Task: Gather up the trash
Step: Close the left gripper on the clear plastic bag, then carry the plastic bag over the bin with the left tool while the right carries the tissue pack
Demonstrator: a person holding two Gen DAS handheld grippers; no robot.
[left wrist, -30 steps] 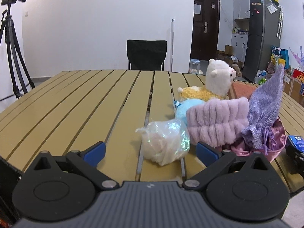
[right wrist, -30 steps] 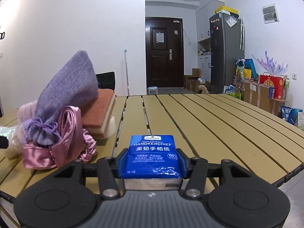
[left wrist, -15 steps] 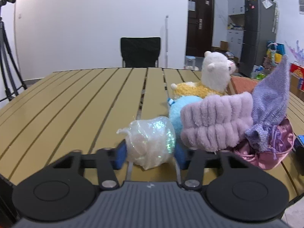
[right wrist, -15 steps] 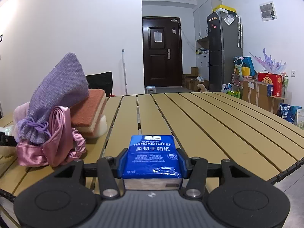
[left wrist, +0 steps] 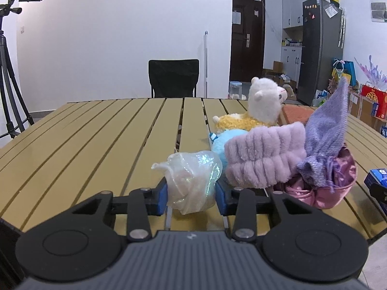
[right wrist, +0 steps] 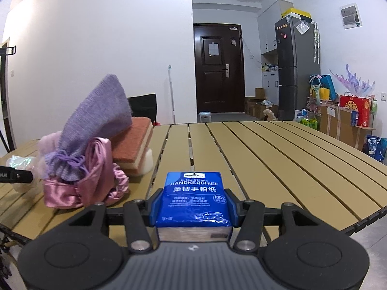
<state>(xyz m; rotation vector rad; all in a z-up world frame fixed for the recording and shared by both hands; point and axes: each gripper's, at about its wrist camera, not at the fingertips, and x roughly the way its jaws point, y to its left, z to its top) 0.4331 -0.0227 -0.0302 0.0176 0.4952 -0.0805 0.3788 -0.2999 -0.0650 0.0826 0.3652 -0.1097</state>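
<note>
My left gripper point(left wrist: 192, 195) is shut on a crumpled clear iridescent plastic wrapper point(left wrist: 193, 178) near the front edge of the slatted wooden table point(left wrist: 96, 140). My right gripper point(right wrist: 193, 207) is shut on a blue handkerchief tissue pack point(right wrist: 194, 198), held just above the table's front edge point(right wrist: 278, 169). The pack's corner shows at the right of the left wrist view point(left wrist: 377, 177). The wrapper shows faintly at the left of the right wrist view point(right wrist: 19, 163), with the left gripper's finger tip in front of it.
A pile sits right of the wrapper: lilac fluffy headband point(left wrist: 263, 157), purple knit pouch point(left wrist: 326, 140), pink satin scrunchie point(left wrist: 326, 188), blue plush point(left wrist: 227, 142), white and yellow alpaca toy point(left wrist: 261, 108), orange sponge point(right wrist: 133, 140). A black chair point(left wrist: 174, 77) stands behind the table.
The left gripper moved forward and its jaws shut on the plastic wrapper, which now sits a little lifted. The right gripper kept its hold on the tissue pack and rose slightly.
</note>
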